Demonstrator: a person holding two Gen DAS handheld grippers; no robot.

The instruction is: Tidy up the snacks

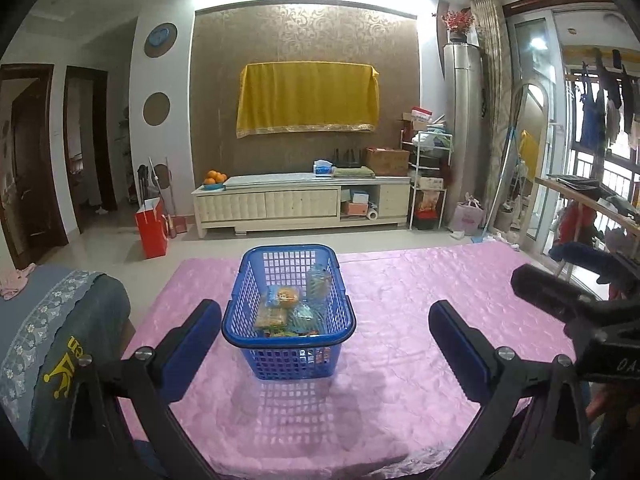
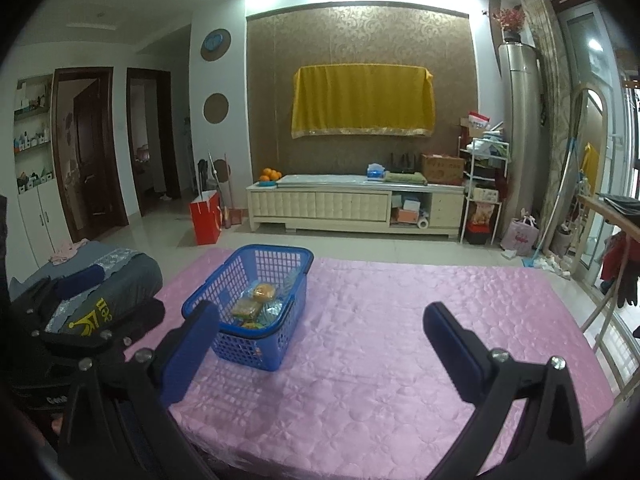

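A pink quilted tablecloth (image 1: 400, 320) covers the table. On it stands a blue plastic basket (image 1: 289, 322) holding wrapped snacks (image 1: 282, 312). The left gripper (image 1: 324, 344) and right gripper (image 2: 320, 344) hover with jaws wide apart, empty.

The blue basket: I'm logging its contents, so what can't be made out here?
- Blue basket, left wrist view: the lowest snacks are hidden by its near rim.
- Right wrist view: the left finger of the right hand-held gripper covers the near corner.
- Both views: pack labels too small to read; count unclear.
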